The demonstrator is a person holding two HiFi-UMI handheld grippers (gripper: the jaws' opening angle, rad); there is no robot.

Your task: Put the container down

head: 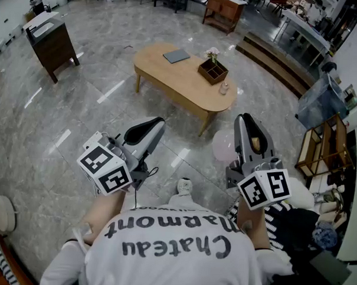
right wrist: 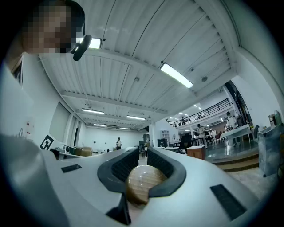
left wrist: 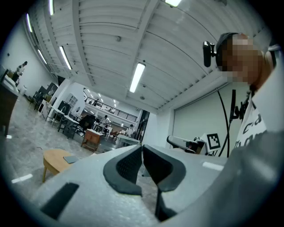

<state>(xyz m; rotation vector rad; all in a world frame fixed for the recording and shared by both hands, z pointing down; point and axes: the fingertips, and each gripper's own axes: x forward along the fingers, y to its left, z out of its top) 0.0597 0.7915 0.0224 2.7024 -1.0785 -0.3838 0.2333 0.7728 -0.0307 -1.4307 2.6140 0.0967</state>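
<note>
Wooden and round, the top of the container (right wrist: 141,184) is clamped between the jaws of the right hand-held gripper (right wrist: 143,153), up in the air over the floor (head: 79,117). The left hand-held gripper (left wrist: 142,150) is clenched on nothing. The oval bench (head: 169,73) lies far off, so the putting-down looks wholly undone

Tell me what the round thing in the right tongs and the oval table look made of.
Round thing: likely wood, tan with fine grain lines, glossy from the light glints, perhaps varnished. Oval table: seemingly light wood or veneer, even tan top and legs, smooth dull finish.
</note>
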